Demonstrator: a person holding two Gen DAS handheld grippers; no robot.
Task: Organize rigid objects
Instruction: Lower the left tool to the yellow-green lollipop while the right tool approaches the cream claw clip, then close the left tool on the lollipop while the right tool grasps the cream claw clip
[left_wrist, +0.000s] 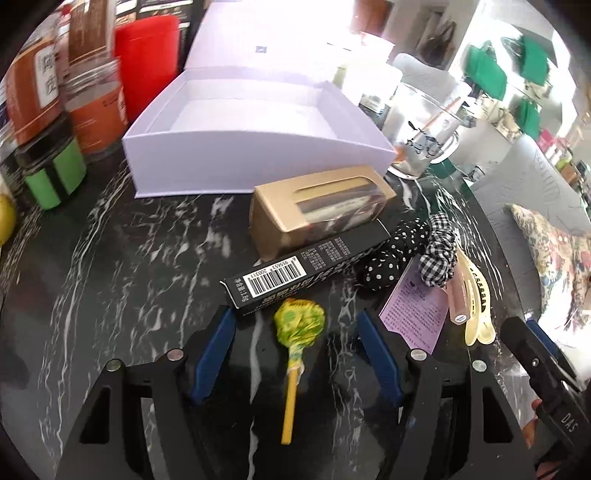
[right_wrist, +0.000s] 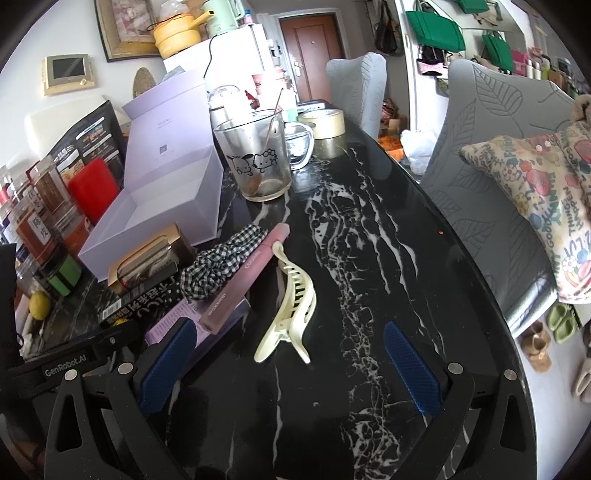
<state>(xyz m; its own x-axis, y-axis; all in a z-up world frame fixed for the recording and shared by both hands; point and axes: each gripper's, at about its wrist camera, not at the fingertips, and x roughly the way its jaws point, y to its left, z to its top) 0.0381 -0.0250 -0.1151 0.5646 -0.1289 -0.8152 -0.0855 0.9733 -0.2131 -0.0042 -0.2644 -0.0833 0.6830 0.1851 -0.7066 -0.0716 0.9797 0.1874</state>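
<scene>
In the left wrist view a lollipop (left_wrist: 299, 325) in a yellow-green wrapper lies on the black marble table (left_wrist: 129, 266). It sits between the fingers of my left gripper (left_wrist: 295, 314), which is open and not touching it. Beyond it lie a black barcode box (left_wrist: 306, 266), a gold window box (left_wrist: 317, 206) and an open lavender box (left_wrist: 258, 147). In the right wrist view my right gripper (right_wrist: 290, 332) stands open around the near end of a cream hair clip (right_wrist: 291, 306). A pink tube (right_wrist: 247, 277) and a gingham scrunchie (right_wrist: 221, 258) lie left of the clip.
A polka-dot scrunchie (left_wrist: 391, 254) and a purple card (left_wrist: 413, 310) lie by the black box. Jars (left_wrist: 92, 103) and a red tin (left_wrist: 147, 55) line the left side. A cartoon glass mug (right_wrist: 258, 158) and a tape roll (right_wrist: 323, 122) stand behind. Grey chairs (right_wrist: 480, 155) flank the table's right edge.
</scene>
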